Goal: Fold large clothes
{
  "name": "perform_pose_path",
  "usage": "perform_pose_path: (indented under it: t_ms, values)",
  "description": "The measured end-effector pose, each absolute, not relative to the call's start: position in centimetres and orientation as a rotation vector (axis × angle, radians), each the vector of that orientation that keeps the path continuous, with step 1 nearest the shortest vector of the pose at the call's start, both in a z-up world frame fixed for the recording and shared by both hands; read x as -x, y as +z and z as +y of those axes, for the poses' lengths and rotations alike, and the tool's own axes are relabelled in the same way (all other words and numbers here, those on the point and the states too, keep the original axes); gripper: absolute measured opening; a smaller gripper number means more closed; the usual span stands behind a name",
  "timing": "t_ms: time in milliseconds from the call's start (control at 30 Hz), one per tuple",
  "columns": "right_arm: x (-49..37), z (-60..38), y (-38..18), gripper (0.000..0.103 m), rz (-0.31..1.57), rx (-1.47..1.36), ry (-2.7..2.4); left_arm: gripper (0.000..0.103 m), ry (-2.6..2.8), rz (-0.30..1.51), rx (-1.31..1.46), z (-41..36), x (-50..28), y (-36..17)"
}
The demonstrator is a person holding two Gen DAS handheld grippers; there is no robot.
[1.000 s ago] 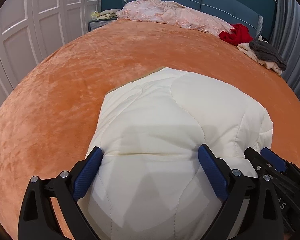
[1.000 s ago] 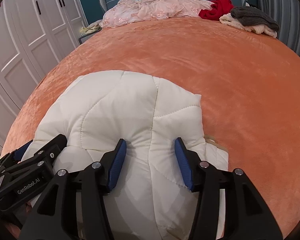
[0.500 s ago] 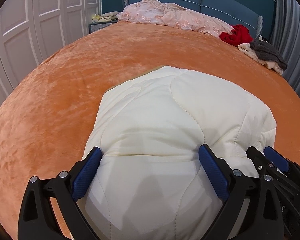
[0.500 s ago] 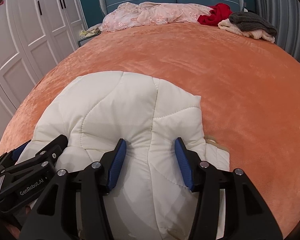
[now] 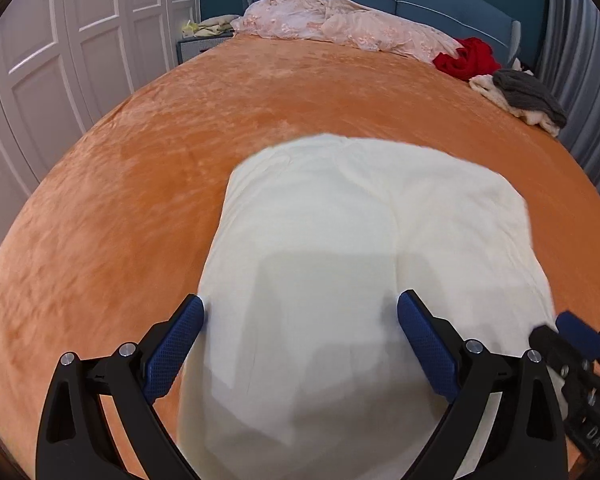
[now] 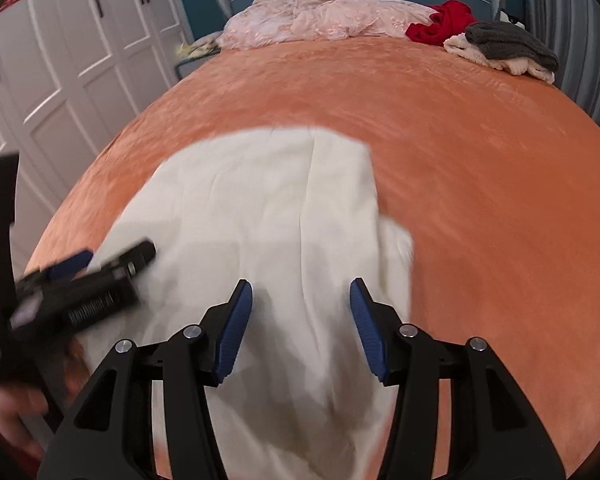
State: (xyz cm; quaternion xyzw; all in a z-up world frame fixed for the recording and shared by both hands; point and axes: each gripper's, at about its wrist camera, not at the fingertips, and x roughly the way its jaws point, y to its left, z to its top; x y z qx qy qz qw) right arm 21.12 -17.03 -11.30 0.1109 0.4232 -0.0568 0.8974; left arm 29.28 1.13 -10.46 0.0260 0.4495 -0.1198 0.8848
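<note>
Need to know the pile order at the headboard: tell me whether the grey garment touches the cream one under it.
Touching. In the right wrist view the grey garment lies draped directly on the cream garment, no gap between them; the left wrist view shows the same stack.

Two black grabbers with blue finger pads

The left gripper (image 5: 300,320) has two thick black arms that spread like a big V. Each arm ends in a dark blue pad (image 5: 172,352) with a bumpy, dotted skin. Round silver screws (image 5: 127,349) shine on the black arms, two on each side, and long holes are cut into the frame lower down. The right gripper (image 6: 300,316) is built the same way, with blue ribbed pads (image 6: 234,332) and silver screws (image 6: 192,331). Seen from the side, the grabber looks like a black bar with a coiled spring (image 6: 92,308) along it. White letters are printed on a black part, too blurry to read. A hand (image 6: 12,416) shows at the bottom left corner.
</note>
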Motion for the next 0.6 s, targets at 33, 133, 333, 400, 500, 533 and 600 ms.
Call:
perform_pose_path:
  t_ms: [33,133,333,400,500,533,600]
  values:
    - [-20.1,-16.9,-11.7,0.049,0.907,-0.227,-0.114,0.095,-0.246,0.942,-0.048,1.6,-28.1,-10.3]
    - [-17.7,-17.1,-13.6,0.053,0.959,-0.25,-0.108,0.096,-0.245,0.969,-0.045,2.4,-24.9,-10.7]
    - [-14.5,-17.5,-14.7,0.057,0.996,-0.274,-0.12,0.097,-0.224,0.977,-0.06,3.5,-19.7,-10.9]
    - [-13.5,-17.4,-14.3,0.057,1.007,-0.253,-0.133,0.097,-0.225,1.006,-0.044,4.0,-18.7,-11.1]
    - [-12.5,-16.8,-13.5,0.057,1.019,-0.203,-0.159,0.094,-0.206,1.049,-0.054,4.3,-17.2,-11.7]
    - [-12.3,-16.6,-13.3,0.057,1.025,-0.184,-0.17,0.094,-0.194,1.053,-0.078,4.3,-16.5,-11.9]
    - [-11.6,-16.0,-13.0,0.057,1.04,-0.136,-0.19,0.093,-0.176,1.047,-0.12,4.1,-15.5,-12.1]
